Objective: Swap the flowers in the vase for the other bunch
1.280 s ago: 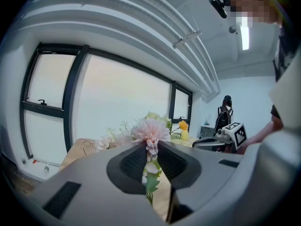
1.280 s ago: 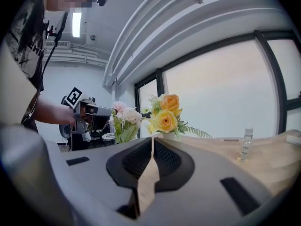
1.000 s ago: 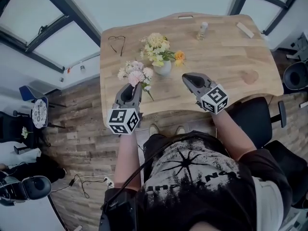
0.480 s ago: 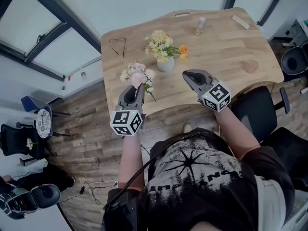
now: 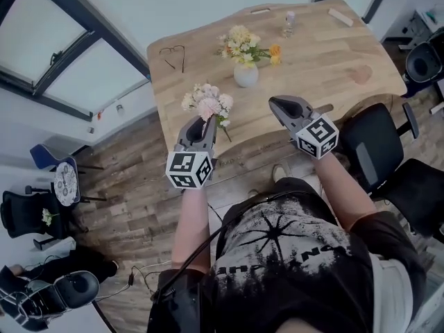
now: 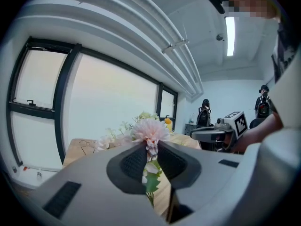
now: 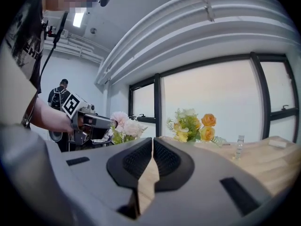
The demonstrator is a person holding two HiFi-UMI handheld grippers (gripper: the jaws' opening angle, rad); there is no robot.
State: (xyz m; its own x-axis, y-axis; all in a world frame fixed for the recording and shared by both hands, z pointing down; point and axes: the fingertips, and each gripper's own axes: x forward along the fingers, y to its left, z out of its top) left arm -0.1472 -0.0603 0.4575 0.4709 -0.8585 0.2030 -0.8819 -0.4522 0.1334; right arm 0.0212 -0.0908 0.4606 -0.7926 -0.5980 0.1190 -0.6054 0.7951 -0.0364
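Two gripper cubes bear black square markers; the shirt's lettering is illegible.

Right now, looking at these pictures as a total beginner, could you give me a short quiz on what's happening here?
1. True or false: the right gripper holds a flower.
2. Which flowers stand in the vase? A pink; B yellow; C none.
3. What is the left gripper shut on?
Key: 1 false, it is shut and empty. 2 B, the yellow bunch. 3 the pink bunch, held by its stems.
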